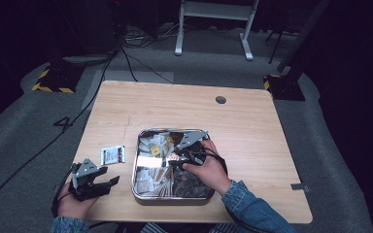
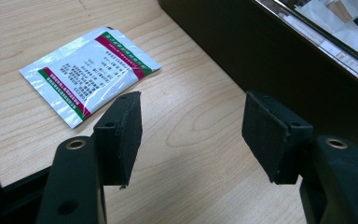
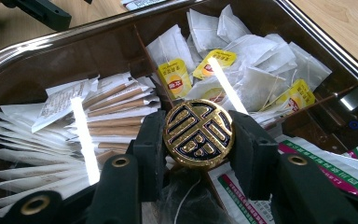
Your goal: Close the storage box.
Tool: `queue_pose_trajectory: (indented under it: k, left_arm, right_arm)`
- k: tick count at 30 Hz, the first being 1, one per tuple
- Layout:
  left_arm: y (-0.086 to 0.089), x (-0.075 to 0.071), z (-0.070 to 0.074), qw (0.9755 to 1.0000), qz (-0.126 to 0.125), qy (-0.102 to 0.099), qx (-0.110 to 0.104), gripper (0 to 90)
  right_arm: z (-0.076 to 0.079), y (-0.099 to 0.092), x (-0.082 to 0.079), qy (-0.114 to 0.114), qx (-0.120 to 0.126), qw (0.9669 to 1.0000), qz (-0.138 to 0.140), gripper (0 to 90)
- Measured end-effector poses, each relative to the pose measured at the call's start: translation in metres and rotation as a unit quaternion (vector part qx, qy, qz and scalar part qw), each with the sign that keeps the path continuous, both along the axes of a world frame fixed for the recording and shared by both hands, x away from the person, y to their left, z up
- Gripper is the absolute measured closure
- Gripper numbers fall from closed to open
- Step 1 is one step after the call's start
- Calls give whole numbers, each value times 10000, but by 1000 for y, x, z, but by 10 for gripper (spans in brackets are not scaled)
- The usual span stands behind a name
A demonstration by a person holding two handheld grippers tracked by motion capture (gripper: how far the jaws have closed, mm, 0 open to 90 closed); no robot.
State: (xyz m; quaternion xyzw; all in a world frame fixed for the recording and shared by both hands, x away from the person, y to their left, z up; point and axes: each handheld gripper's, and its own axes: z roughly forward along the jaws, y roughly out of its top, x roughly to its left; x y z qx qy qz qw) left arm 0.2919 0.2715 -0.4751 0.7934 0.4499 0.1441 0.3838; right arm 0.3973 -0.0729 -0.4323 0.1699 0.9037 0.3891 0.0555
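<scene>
Gold round knob (image 3: 198, 133) clamped btwn pads of right hand-held gripper (image 3: 198, 140), over tray (image 3: 74, 32); left hand-held gripper (image 2: 191, 135) open, empty.

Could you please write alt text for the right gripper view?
The right gripper clamps a round gold-and-black knob over a divided metal tray that holds yellow-tagged tea bags, paper stick packets and green-and-red sachets.

I see a glossy gold metal medallion (image 3: 198, 132) between matt black rubbery pads (image 3: 150, 140). Behind it, shiny metal tray (image 3: 37, 46), paper tea bags (image 3: 256, 70). Glossy foil sachet (image 2: 89, 70) on smooth wood table (image 2: 191, 140).
</scene>
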Motion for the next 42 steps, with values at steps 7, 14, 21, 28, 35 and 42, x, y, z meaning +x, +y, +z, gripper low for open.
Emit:
queue_pose_trajectory:
  k: [7, 14, 21, 28, 35, 42]
  left_arm:
    - [0, 0, 0, 10000, -2, -8, 4, 384]
    - [1, -1, 1, 10000, -40, -15, 22, 384]
    - [0, -1, 1, 10000, -32, -28, 13, 384]
    - [-1, -1, 1, 10000, -37, -19, 5, 384]
    - [-1, -1, 1, 10000, -35, -42, 7, 384]
    - [-1, 0, 1, 10000, -26, -40, 5, 384]
  right_arm:
    - [-1, 0, 0, 15, 18, 10000, -7, 582]
    - [-3, -3, 1, 41, -10, 10000, -26, 581]
    - [-4, -2, 0, 4, -8, 10000, -37, 582]
    - [-4, -1, -3, 2, -48, 10000, -49, 581]
    - [-5, -2, -3, 41, 29, 10000, -68, 578]
    - [2, -5, -2, 1, 214, 9997, -107, 493]
